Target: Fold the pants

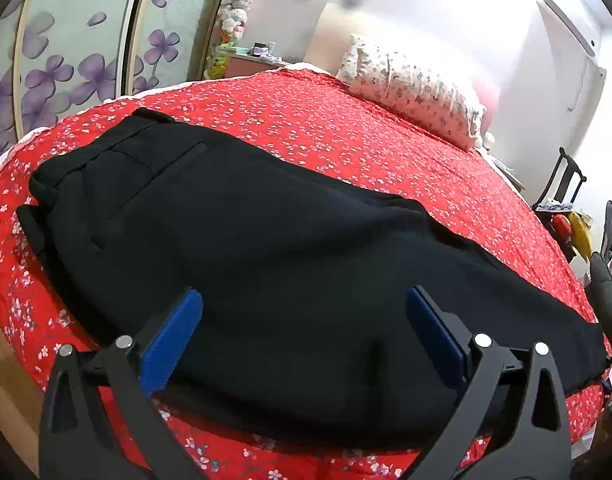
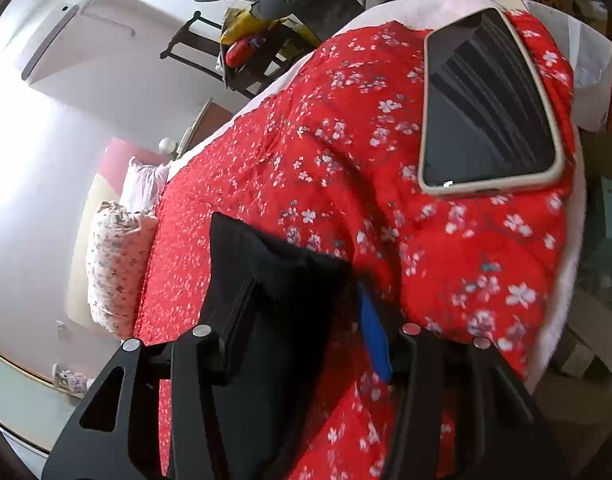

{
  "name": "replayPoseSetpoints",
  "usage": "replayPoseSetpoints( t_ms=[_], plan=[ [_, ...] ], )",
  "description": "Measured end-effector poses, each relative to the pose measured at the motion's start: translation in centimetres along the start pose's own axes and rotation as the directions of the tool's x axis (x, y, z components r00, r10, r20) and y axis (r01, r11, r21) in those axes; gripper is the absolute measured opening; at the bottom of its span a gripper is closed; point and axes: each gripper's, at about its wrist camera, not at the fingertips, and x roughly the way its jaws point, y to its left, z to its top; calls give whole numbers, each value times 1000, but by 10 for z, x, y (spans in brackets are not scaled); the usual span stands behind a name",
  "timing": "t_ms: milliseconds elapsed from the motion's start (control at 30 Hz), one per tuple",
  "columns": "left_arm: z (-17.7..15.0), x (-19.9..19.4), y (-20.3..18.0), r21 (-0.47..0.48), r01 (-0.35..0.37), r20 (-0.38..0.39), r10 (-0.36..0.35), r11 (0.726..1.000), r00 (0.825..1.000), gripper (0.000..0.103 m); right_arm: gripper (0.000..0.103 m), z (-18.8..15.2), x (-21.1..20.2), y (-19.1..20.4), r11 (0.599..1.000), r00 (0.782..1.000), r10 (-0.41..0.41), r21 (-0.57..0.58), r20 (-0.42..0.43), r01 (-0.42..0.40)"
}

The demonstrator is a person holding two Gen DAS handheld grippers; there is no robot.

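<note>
Black pants (image 1: 266,240) lie lengthwise on the red flowered bedspread (image 1: 326,120), waistband at the far left, legs running to the right. My left gripper (image 1: 304,300) hovers open over the pants' near edge, its blue pads (image 1: 174,340) wide apart and holding nothing. In the right wrist view, my right gripper (image 2: 298,304) has the black leg end of the pants (image 2: 274,264) between its fingers, one blue pad (image 2: 372,336) showing beside the cloth. The jaws look closed on the fabric.
A phone (image 2: 486,108) in a pale case lies on the bedspread near the bed's corner. A flowered pillow (image 1: 418,92) sits at the head of the bed. A dark chair (image 2: 234,52) with clothes stands beside the bed. Wardrobe doors (image 1: 66,60) lie beyond.
</note>
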Motion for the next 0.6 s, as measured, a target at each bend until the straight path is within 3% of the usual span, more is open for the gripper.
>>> replayPoseSetpoints(
  t_ms=[33, 100, 167, 267, 400, 533, 600],
  plan=[
    [0, 0, 0, 1, 0, 0, 0, 1000, 1000, 101, 47, 0, 3, 2, 1000, 1000, 3, -8, 2, -3],
    [-1, 0, 1, 2, 2, 0, -2, 1000, 1000, 101, 34, -1, 2, 2, 1000, 1000, 8, -18, 9, -8],
    [-1, -1, 1, -2, 5, 0, -5, 1000, 1000, 101, 31, 0, -1, -1, 1000, 1000, 18, -20, 14, -17],
    [0, -1, 2, -9, 10, 0, -10, 1000, 1000, 101, 30, -2, -11, 6, 998, 998, 39, -56, 44, -36],
    [-1, -2, 1, -13, 10, 0, -10, 1000, 1000, 101, 31, -8, -11, 22, 990, 999, 7, -139, 53, 0],
    [-1, -2, 1, -11, 9, 0, -9, 1000, 1000, 101, 34, -6, -4, 15, 996, 999, -6, -86, 39, 9],
    [-2, -2, 0, -11, 8, 0, -8, 1000, 1000, 101, 26, -8, -8, 16, 996, 998, 2, -91, 61, 3]
  ],
)
